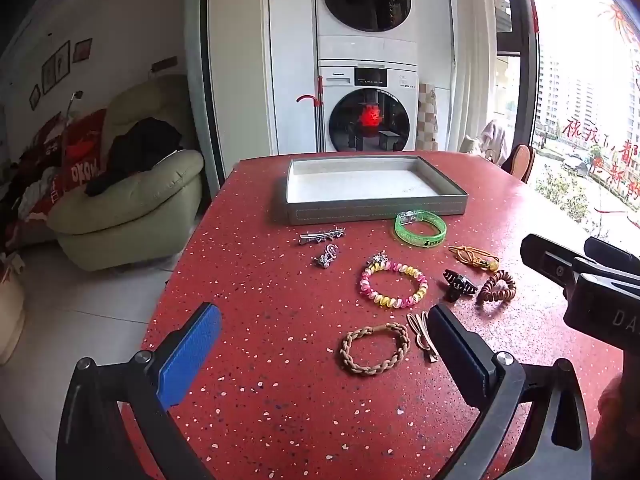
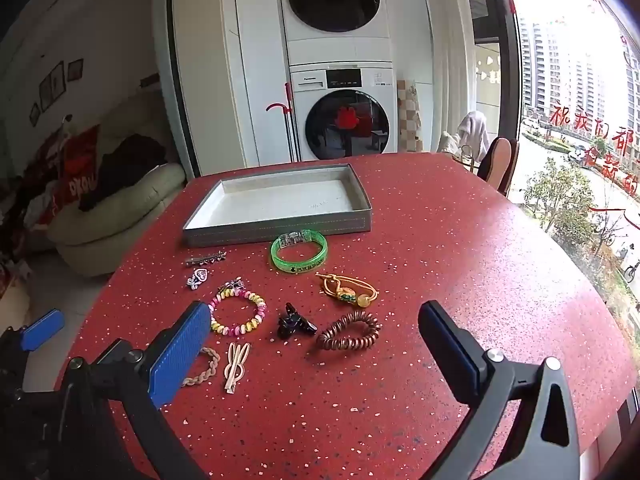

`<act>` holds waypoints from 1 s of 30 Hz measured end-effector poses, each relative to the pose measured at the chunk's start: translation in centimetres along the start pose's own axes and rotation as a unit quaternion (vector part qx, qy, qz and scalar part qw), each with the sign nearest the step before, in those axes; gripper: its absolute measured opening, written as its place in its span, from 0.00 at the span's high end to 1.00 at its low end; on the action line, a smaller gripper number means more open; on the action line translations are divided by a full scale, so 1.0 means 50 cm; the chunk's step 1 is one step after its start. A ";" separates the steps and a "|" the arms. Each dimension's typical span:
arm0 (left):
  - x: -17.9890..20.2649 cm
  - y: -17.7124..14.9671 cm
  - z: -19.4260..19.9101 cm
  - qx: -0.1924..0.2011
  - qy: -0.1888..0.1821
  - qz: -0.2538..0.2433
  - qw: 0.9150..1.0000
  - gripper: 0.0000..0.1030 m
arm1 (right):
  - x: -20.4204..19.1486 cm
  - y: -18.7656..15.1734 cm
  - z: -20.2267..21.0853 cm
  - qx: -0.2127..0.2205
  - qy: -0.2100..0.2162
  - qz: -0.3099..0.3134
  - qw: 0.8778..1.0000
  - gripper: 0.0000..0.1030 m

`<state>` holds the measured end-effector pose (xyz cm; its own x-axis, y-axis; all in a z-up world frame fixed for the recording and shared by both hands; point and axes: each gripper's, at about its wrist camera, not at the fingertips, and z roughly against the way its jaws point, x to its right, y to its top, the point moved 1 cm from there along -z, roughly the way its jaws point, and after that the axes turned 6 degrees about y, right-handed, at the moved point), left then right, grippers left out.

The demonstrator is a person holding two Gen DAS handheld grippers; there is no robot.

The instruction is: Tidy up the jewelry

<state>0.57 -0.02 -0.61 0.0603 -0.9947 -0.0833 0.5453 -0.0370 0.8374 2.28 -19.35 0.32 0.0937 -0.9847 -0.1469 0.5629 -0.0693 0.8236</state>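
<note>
An empty grey tray [image 1: 376,206] [image 2: 280,227] sits at the far side of the red table. In front of it lie a green bangle [image 1: 420,229] [image 2: 299,251], a pink-yellow bracelet [image 1: 394,285] [image 2: 239,312], a braided tan band [image 1: 374,348] [image 2: 202,368], a brown coil tie [image 1: 498,287] [image 2: 348,331], a black claw clip [image 1: 459,283] [image 2: 295,322], a gold cord charm [image 1: 476,258] [image 2: 348,290], a beige clip [image 1: 422,336] [image 2: 236,364] and silver pins [image 1: 322,236] [image 2: 205,259]. My left gripper [image 1: 324,344] is open above the near table. My right gripper [image 2: 316,344] is open near the coil tie.
The red speckled table [image 1: 280,400] ends at the left over a tiled floor. A green sofa [image 1: 132,200] stands at the left, stacked washing machines [image 1: 366,112] behind, and a window [image 2: 580,120] at the right. The right gripper's body shows in the left wrist view [image 1: 588,276].
</note>
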 end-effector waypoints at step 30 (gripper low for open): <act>-0.007 0.000 -0.012 -0.012 -0.007 0.012 1.000 0.00 | 0.002 0.006 -0.004 0.010 0.012 0.007 1.000 0.00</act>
<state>1.04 0.38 -0.93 0.0620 -0.9965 -0.0555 0.5642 -0.0109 0.8256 2.62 -19.43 0.47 0.1218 -0.9815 -0.1475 0.5440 -0.0582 0.8370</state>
